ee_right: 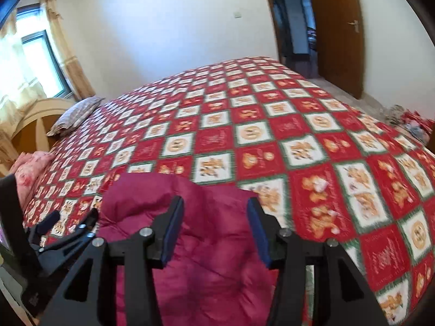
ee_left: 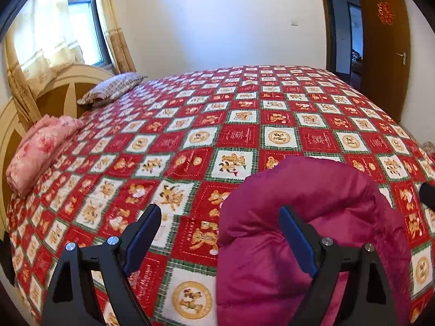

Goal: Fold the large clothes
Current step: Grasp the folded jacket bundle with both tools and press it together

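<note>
While the magenta padded coat (ee_right: 212,244) lies bunched on the bed at the bottom of both views, I see it filling the lower centre of my right camera and the lower right of my left one (ee_left: 312,217). My right gripper (ee_right: 214,233) hangs over it with its jaws spread wide, one blue pad on each side of a puffy fold, gripping nothing. My left gripper (ee_left: 220,239) is also wide apart; its right finger (ee_left: 296,239) sits in front of the coat's edge, whether touching it I cannot tell, and its left finger (ee_left: 144,236) is over the bedspread (ee_left: 190,125). That bedspread, red and white squares with bears, covers the whole bed. At the left edge of the frame a folded pink blanket (ee_left: 38,149) rests near the cream headboard (ee_left: 62,87), and a striped pillow (ee_left: 111,88) lies further up. A curtained window (ee_left: 81,30) is in the upper left, a brown door (ee_left: 386,40) in the upper right.
</note>
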`<action>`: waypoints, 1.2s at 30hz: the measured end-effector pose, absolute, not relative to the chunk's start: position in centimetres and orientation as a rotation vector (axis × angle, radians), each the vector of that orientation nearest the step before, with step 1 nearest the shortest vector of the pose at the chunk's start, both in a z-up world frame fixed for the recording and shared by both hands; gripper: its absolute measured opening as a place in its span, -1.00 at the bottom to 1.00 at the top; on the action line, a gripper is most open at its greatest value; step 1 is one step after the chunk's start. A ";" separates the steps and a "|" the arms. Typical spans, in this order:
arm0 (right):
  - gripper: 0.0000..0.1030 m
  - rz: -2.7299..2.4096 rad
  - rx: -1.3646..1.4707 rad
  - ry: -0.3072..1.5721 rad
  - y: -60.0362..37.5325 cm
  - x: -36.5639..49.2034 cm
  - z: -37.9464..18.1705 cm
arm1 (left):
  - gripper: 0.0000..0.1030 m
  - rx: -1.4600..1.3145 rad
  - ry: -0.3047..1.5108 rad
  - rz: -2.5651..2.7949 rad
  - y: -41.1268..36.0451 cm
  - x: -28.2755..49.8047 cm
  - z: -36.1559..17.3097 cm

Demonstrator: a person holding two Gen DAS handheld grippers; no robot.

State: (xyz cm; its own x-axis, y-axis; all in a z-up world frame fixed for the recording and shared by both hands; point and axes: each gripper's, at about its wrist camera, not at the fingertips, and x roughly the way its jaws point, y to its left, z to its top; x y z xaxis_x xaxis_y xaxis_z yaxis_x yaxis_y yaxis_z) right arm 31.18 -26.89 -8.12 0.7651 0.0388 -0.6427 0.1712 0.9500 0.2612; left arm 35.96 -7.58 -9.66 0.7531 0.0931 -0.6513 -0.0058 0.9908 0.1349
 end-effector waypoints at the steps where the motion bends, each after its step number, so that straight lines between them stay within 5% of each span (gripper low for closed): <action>1: -0.01 -0.062 0.320 0.715 -26.7 31.7 -9.0 | 0.72 0.123 0.726 0.053 -7.8 36.2 -10.3; 8: -0.08 -0.078 0.334 0.793 -26.6 32.9 -16.6 | 0.78 0.220 0.734 0.095 -9.7 36.1 -14.8; 36: -0.08 -0.092 0.273 0.801 -25.4 33.2 -18.5 | 0.92 0.166 0.806 0.092 -8.7 37.4 -18.1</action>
